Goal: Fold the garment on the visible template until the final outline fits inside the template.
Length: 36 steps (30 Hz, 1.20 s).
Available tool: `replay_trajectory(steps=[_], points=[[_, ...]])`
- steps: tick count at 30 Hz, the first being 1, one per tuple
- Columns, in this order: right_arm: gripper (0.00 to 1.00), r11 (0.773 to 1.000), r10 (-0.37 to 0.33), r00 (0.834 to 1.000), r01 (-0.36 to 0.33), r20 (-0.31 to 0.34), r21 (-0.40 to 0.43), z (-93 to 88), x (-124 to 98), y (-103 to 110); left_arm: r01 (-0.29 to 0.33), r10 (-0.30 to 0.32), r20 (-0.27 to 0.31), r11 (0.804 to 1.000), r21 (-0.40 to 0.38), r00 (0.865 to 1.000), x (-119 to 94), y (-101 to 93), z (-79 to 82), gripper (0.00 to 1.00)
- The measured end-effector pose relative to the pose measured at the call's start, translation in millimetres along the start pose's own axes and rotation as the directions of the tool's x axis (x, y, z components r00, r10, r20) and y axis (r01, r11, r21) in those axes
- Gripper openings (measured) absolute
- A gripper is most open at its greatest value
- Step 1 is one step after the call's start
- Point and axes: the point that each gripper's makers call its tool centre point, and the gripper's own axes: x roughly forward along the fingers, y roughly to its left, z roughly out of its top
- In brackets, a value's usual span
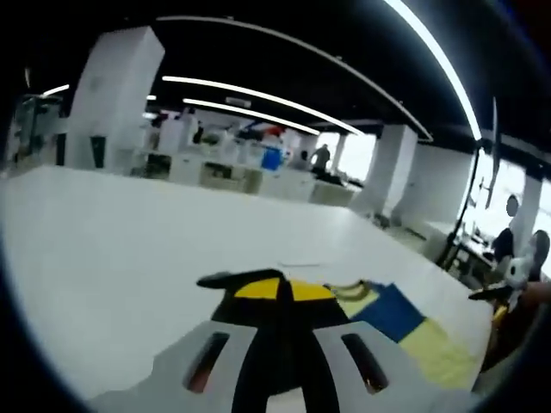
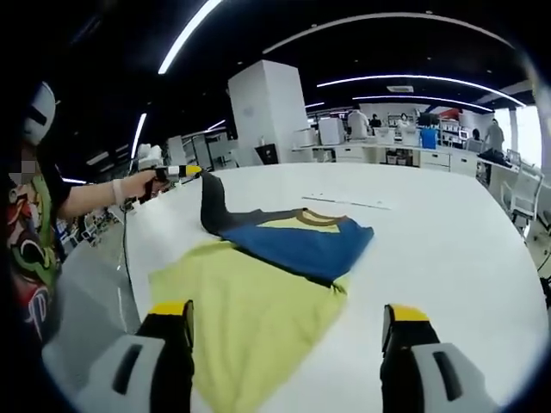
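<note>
Right gripper [image 2: 288, 331]: yellow-tipped black jaws spread wide, nothing between them. Just ahead, yellow, blue and dark cloth garment [image 2: 258, 275] lies on white table [image 2: 430, 249], near its left edge; bare tabletop ahead and right. Left gripper [image 1: 284, 288]: jaws pressed together, pinching dark garment corner [image 2: 211, 206], lifted off table. Garment's blue-yellend right of it. No readable writing.

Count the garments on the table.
1: a yellow-and-blue shirt lies on the white table, its dark sleeve lifted by the left tongs. More may be hidden.
</note>
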Motion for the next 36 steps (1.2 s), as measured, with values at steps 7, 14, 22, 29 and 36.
replay_trajectory(steps=[7, 14, 22, 29, 36], points=[[0.9, 1.0, -0.003, 1.0, 0.002, 0.029, 0.021, -2.8, -6, 1, 0.147, -0.147, 0.004, 0.988, 0.041, 0.989, 27, -91.8, 17.6, 0.0], [0.89, 0.999, -0.009, 0.999, 0.007, 0.039, 0.037, -8.1, -10, -1, 0.269, -0.268, -0.034, 0.963, 0.028, 0.963, 62, -143.6, 15.6, 0.0], [0.89, 0.998, -0.017, 0.998, 0.013, 0.062, 0.064, -10.9, -16, -5, 0.352, -0.35, -0.084, 0.936, 0.021, 0.933, 95, -182.3, 0.8, 0.0], [0.89, 0.996, -0.032, 0.998, 0.026, 0.062, 0.084, -17.3, -20, -10, 0.413, -0.408, -0.151, 0.91, 0.006, 0.9, 124, -207.0, -30.9, 0.0], [0.89, 0.994, -0.037, 0.998, 0.032, 0.05, 0.107, -27.8, -20, -11, 0.442, -0.426, -0.245, 0.897, 0.011, 0.871, 143, -226.5, -81.7, 0.0]])
